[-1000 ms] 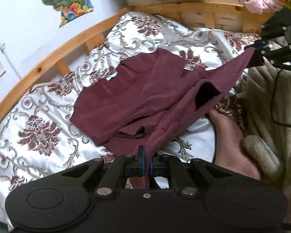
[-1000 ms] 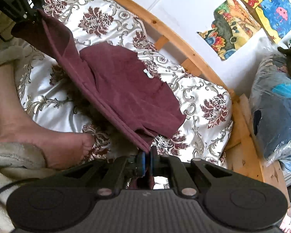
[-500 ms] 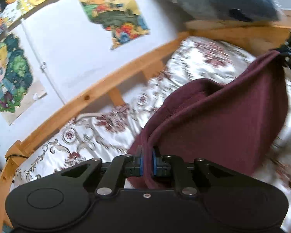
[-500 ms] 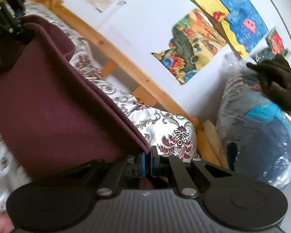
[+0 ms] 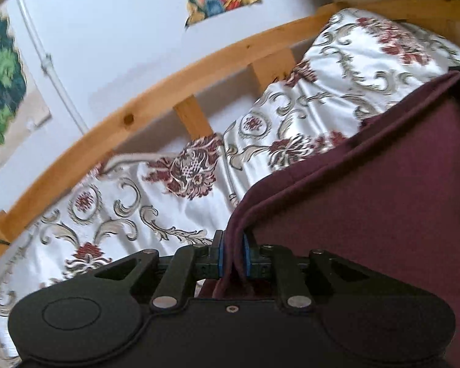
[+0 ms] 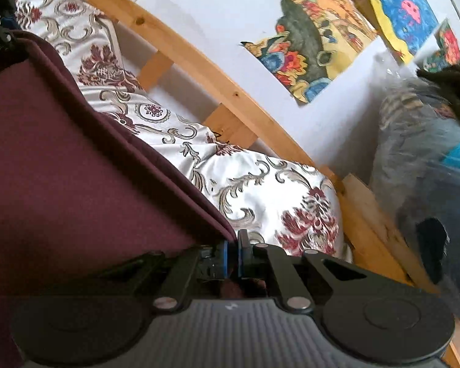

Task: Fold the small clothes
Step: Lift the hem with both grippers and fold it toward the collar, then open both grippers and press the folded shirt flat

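Note:
A maroon garment (image 5: 368, 202) hangs stretched between my two grippers above the bed. My left gripper (image 5: 233, 257) is shut on one corner of it; the cloth runs right and up to the other gripper at the frame's right edge. In the right wrist view the same garment (image 6: 61, 165) fills the left side, its doubled hem running up to the left gripper at the top left. My right gripper (image 6: 232, 257) is shut on its other corner. The cloth's lower part is hidden.
A white bedspread with maroon floral pattern (image 5: 156, 190) covers the bed (image 6: 260, 190). A curved wooden bed rail (image 5: 138, 113) runs behind it against a white wall with paintings (image 6: 316, 52). A plastic-wrapped bundle (image 6: 429, 165) sits at the right.
Both grippers have lifted the garment off the bed and then tilted down a little. The cloth now hangs taut between them; the bedspread shows more than half a second ago.

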Demonstrator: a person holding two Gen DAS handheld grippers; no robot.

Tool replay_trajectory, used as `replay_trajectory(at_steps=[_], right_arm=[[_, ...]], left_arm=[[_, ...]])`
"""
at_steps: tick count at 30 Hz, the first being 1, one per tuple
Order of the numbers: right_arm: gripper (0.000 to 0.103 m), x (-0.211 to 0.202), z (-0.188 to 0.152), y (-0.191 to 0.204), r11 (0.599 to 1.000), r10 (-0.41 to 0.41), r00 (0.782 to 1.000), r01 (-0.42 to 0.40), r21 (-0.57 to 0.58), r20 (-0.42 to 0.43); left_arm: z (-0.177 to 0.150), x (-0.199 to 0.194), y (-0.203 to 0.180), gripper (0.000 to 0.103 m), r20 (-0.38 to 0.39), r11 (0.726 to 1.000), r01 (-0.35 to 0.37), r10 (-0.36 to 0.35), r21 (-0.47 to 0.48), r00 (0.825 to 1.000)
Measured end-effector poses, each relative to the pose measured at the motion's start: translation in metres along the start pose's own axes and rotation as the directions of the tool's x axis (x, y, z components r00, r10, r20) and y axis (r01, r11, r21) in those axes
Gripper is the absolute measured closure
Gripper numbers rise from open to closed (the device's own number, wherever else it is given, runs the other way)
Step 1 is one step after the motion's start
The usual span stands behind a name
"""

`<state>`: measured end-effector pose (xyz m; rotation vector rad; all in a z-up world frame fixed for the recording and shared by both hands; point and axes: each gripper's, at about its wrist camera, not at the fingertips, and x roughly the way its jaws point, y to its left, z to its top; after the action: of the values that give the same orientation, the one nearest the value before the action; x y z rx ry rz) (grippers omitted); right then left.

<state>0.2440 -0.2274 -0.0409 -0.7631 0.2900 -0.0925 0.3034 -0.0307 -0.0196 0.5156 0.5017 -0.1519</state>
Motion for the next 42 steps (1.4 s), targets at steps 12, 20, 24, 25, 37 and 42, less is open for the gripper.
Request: replay_trajectory(at_steps=[12, 20, 24, 25, 37, 42], right_arm=[[0.058, 0.044, -0.009, 0.006, 0.995, 0.061, 0.993, -0.053, 0.085, -0.101], [0.018, 0.054, -0.025, -0.043, 0.925, 0.118, 0.982, -0.055, 0.375, -0.147], [0.008, 0.043, -0.035, -0.054, 0.892, 0.176, 0.975, -0.1, 0.44, -0.136], [0.006, 0.04, -0.036, -0.054, 0.894, 0.181, 0.973, -0.102, 0.436, -0.142], [0.018, 0.015, -0.044, -0.035, 0.928, 0.169, 0.974, -0.105, 0.357, -0.153], [0.063, 0.02, -0.051, -0.043, 0.842, 0.306, 0.936, -0.179, 0.509, -0.176]], left_arm=[[-0.012, 0.033, 0.03, 0.042, -0.117, 0.988, 0.065, -0.082, -0.142, 0.99], [-0.021, 0.006, 0.08, 0.004, -0.056, 0.925, 0.081, -0.109, -0.372, 0.992], [-0.035, -0.002, 0.082, 0.004, -0.091, 0.894, 0.101, -0.156, -0.438, 0.984], [-0.039, -0.003, 0.08, 0.003, -0.108, 0.888, 0.103, -0.169, -0.449, 0.98], [-0.059, 0.002, 0.033, 0.001, -0.235, 0.94, 0.104, -0.187, -0.326, 0.954], [-0.061, 0.003, 0.046, 0.001, -0.248, 0.906, 0.101, -0.218, -0.41, 0.944]])
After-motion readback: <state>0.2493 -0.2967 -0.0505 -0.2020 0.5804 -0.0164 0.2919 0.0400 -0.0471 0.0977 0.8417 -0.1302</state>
